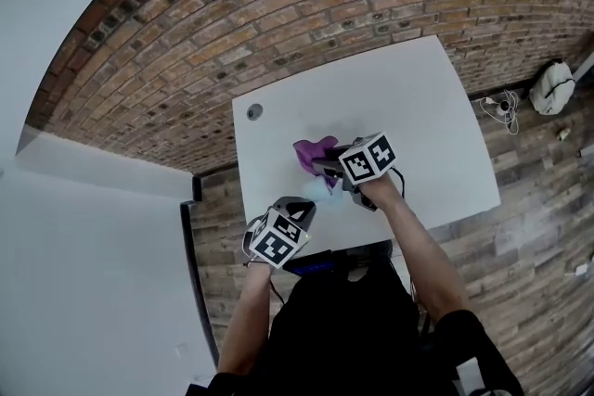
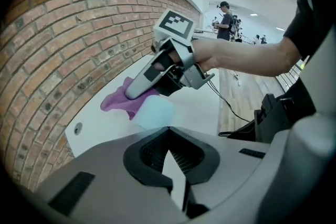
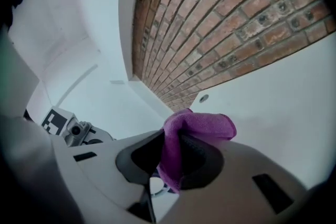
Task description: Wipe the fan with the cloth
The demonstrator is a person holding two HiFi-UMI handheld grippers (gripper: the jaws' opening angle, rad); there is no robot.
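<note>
Over the white table point(image 1: 436, 125), between its middle and its near edge, the head view shows the right gripper point(image 1: 325, 168) holding a purple cloth point(image 1: 314, 151). A faint pale blue shape point(image 1: 329, 184) lies just under it, probably the fan, though too washed out to be sure. The left gripper point(image 1: 299, 209) hangs at the near edge, apart from both.

Left gripper view: its own jaws are pressed together with nothing between them. Beyond them the right gripper point(image 2: 131, 93) presses the cloth point(image 2: 116, 100) against the pale blue thing point(image 2: 153, 113), which sits on the table well in from the far edge along the brick wall. Its blades, grille and base cannot be made out.

Right gripper view: the jaws are clamped on a bunched fold of the cloth point(image 3: 202, 123), which loops limply over the pads.

Handling, as a judgement: the cloth is soft, light and not slippery, so a pinch on any gathered fold should hold. The fan looks like small, light plastic that could slide or tip on the smooth table under wiping pressure. The free gripper would best steady it by its body or base, not by any thin part.

Writing: no brand, label or text can be read. Only the black-and-white square marker point(image 2: 175, 23) patterns on the gripper cubes are visible.
</note>
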